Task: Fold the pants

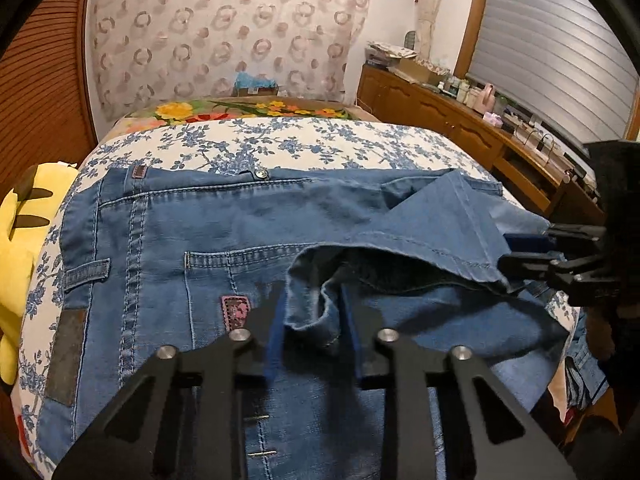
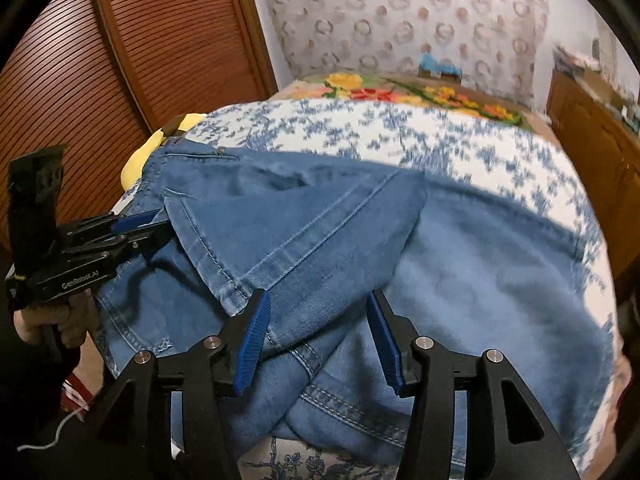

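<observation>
One pair of blue denim pants [image 1: 208, 232], laid across a bed [image 1: 304, 144] with a blue-flowered white cover; waistband toward the left, back pocket and belt loop facing up. Folded state: the leg ends are doubled back over the seat, so one lengthwise fold and one crosswise fold appear to be in place. The hems lie loose and rumpled rather than squared to the waistband.

Two tongs in attendance. Left tongs [image 1: 316, 320]: narrowed around a bunched, frayed hem [image 1: 312, 304] at the near edge of the stack; the blue pads sit close on either side of the cloth and seem to pinch it. Right tongs [image 2: 320, 336]: spread, pads clear of the denim, poised above the other leg hem [image 2: 280, 236] with nothing gripped between them.

Remaining work, as judged: smoothing the crumpled hem flat, aligning the leg ends with the seat, and probably one more fold to make a compact bundle. Roughly midway through.

Also present: yellow plush toy [image 1: 16, 264] at the far-left bed edge; wooden louvred door [image 2: 120, 60]; wooden sideboard [image 1: 460, 116] with clutter to the right.
</observation>
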`<action>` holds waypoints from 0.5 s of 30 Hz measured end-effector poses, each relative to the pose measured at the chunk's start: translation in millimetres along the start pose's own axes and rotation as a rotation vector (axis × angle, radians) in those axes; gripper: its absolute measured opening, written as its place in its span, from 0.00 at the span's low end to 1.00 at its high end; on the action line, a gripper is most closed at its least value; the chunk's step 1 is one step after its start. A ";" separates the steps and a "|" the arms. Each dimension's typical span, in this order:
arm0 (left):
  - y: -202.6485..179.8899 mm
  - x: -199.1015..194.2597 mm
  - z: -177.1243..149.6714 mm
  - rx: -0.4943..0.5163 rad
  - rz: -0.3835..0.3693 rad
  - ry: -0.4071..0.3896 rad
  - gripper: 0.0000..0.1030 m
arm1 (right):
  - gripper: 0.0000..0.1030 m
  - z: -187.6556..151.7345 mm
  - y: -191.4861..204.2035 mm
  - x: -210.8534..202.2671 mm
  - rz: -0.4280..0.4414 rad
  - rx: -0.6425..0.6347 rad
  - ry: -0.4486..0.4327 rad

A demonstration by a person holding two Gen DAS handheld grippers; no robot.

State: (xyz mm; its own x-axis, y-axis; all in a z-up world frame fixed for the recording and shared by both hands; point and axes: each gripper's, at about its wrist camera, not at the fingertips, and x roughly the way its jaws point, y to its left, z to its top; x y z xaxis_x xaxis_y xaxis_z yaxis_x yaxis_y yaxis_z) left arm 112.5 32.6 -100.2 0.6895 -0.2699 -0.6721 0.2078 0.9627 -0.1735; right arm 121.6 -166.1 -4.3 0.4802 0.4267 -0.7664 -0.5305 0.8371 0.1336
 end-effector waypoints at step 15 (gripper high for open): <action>-7.1 -62.9 6.1 0.020 -0.012 -0.158 0.06 | 0.02 21.8 -1.8 -10.7 0.086 -0.055 -0.107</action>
State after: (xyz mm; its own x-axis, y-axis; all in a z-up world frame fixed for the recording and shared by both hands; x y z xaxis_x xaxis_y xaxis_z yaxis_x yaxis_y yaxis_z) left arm 71.8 42.7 -52.3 0.7869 -0.2831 -0.5483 0.2297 0.9591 -0.1657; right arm 132.7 -164.7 17.3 0.5014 0.5321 -0.6822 -0.6087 0.7774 0.1589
